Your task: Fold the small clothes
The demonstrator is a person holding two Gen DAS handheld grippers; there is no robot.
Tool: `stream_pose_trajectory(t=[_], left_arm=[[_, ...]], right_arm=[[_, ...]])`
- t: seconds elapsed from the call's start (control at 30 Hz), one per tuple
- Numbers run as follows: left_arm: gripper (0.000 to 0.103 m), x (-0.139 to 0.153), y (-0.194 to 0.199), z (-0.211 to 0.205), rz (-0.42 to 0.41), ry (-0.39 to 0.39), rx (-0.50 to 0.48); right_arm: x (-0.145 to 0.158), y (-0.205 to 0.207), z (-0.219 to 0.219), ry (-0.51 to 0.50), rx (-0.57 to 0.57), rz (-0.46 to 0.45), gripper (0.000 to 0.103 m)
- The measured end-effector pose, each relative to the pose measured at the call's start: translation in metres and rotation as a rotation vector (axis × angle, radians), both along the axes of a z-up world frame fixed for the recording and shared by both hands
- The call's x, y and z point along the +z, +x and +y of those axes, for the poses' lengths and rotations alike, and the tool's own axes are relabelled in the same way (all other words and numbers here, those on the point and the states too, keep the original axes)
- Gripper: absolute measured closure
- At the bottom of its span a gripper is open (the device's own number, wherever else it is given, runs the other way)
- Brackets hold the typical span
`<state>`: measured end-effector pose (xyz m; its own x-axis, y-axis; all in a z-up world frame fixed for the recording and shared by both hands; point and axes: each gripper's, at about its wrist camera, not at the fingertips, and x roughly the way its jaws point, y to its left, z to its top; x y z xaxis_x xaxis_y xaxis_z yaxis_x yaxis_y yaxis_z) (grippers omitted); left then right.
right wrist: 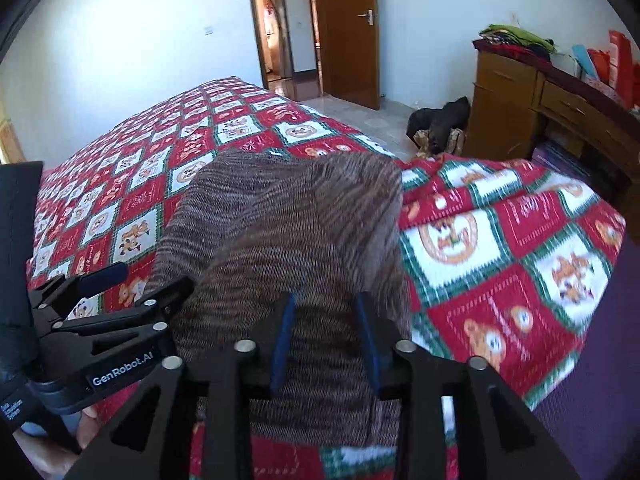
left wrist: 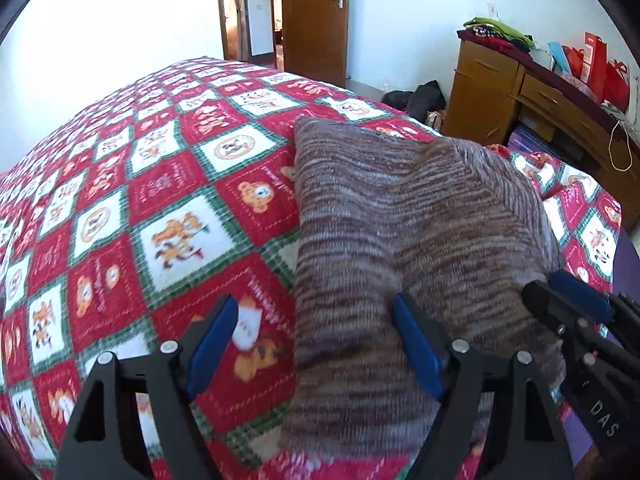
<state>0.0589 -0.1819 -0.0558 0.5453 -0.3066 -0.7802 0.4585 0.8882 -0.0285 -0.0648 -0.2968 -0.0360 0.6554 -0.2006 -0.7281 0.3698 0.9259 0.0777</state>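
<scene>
A brown and grey striped knit garment (left wrist: pixel 392 216) lies folded on the red, white and green checked blanket (left wrist: pixel 160 184) that covers the bed. My left gripper (left wrist: pixel 315 300) is open wide over the garment's near left edge: one blue pad is over the blanket, the other rests on the knit. Just to its right, my right gripper (right wrist: pixel 326 298) hovers low over the garment's (right wrist: pixel 288 216) near end. Its jaws stand partly apart with knit cloth showing between the pads, which do not press on it. Each gripper shows in the other's view: right gripper (left wrist: pixel 560 304), left gripper (right wrist: pixel 154 278).
A wooden desk with drawers (left wrist: pixel 516 92) stands right of the bed, with stacked clothes (left wrist: pixel 496 34) and red bags (left wrist: pixel 600 68) on top. Dark clothes (right wrist: pixel 440 120) lie on the floor by the desk. A wooden door (right wrist: pixel 348 28) stands open at the back. The blanket's right corner (right wrist: pixel 520 240) is rumpled.
</scene>
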Motion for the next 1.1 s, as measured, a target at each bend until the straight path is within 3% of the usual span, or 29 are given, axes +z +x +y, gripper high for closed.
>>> stream_pose_trajectory(t=[0.13, 0.43, 0.6, 0.77, 0.87, 0.97, 1.1], left_arm=[[0.021, -0.002, -0.016, 0.012, 0.016, -0.021, 0.001], [0.021, 0.009, -0.059, 0.027, 0.020, -0.018, -0.043], [0.021, 0.019, -0.090, 0.033, -0.029, 0.016, -0.067], [0.018, 0.033, -0.111, 0.041, -0.013, -0.005, -0.080], [0.017, 0.057, -0.127, 0.051, -0.106, -0.024, -0.069], [0.000, 0.083, -0.143, 0.062, -0.237, -0.049, -0.027], [0.000, 0.112, -0.163, 0.076, -0.391, -0.085, 0.013]], right_arm=[[-0.008, -0.017, 0.012, 0.036, -0.025, -0.001, 0.047], [0.001, -0.073, 0.023, 0.103, -0.110, -0.010, 0.040], [0.010, -0.099, 0.024, 0.131, -0.144, -0.026, 0.032], [0.023, -0.117, 0.023, 0.165, -0.193, -0.043, 0.029], [0.040, -0.126, 0.028, 0.166, -0.179, -0.094, 0.029], [0.063, -0.134, 0.040, 0.106, -0.169, -0.166, 0.029], [0.093, -0.148, 0.054, 0.059, -0.164, -0.267, 0.027]])
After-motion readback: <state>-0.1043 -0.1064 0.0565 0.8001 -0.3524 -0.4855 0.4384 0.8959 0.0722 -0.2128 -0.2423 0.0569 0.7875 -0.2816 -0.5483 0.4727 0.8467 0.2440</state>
